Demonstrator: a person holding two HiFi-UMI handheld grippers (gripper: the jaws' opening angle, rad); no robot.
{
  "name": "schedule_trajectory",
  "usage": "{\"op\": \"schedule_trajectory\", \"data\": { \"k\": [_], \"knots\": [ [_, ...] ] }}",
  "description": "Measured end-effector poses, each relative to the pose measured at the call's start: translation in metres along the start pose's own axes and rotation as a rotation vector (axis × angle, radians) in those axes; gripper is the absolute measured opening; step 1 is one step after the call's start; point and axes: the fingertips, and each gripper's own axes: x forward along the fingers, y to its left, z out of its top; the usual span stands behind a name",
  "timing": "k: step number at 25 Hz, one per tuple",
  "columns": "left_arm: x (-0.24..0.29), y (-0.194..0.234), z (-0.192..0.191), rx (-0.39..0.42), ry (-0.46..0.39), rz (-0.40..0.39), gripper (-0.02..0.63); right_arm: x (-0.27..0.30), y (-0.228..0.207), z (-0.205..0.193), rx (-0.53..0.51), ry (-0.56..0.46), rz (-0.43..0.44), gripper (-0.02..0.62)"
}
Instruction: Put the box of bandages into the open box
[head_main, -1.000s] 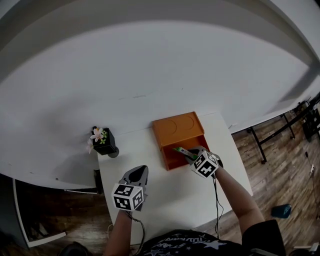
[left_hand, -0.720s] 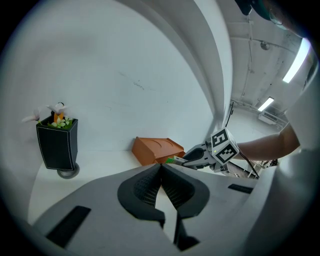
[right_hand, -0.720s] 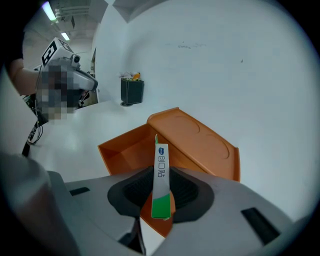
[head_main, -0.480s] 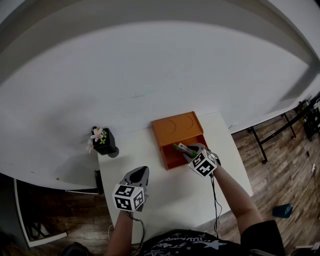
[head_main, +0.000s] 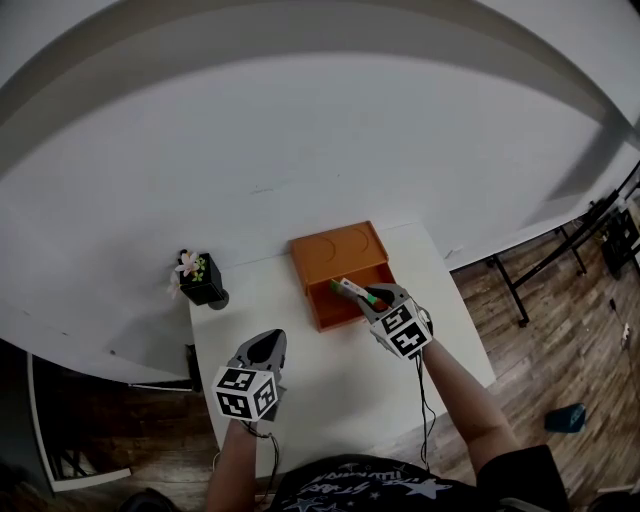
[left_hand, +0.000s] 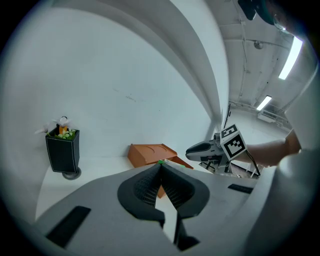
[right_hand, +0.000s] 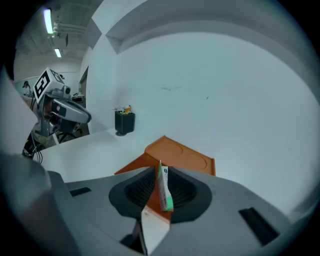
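Right gripper view: right tongs clamped on bandage box, print unreadable; left tongs together

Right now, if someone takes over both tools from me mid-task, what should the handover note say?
Left tool: jaws together, nothing in them, held over the front left of the table.
Right tool: shut on the box of bandages, gripping it on edge.
Things: the orange open box sits at the table's far side with its lid tipped back; the bandages are over its open part.
Done: pick-up and carry.
Left: lower, open the jaws so the bandages drop in, then withdraw.
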Motion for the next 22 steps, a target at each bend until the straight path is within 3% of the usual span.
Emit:
{"op": "schedule_trajectory", "data": {
  "k": [5,22],
  "knots": [
    [-0.017,-0.024,0.004,0.031,-0.034,0.010,0.020,-0.042,0.007,0.009,0.036,-0.080,-0.026,0.060],
    [-0.095,-0.128,-0.029,0.048,-0.093,0.039,0.020,-0.182,0.064,-0.028,0.150,-0.228,-0.060,0.052]
  ]
}}
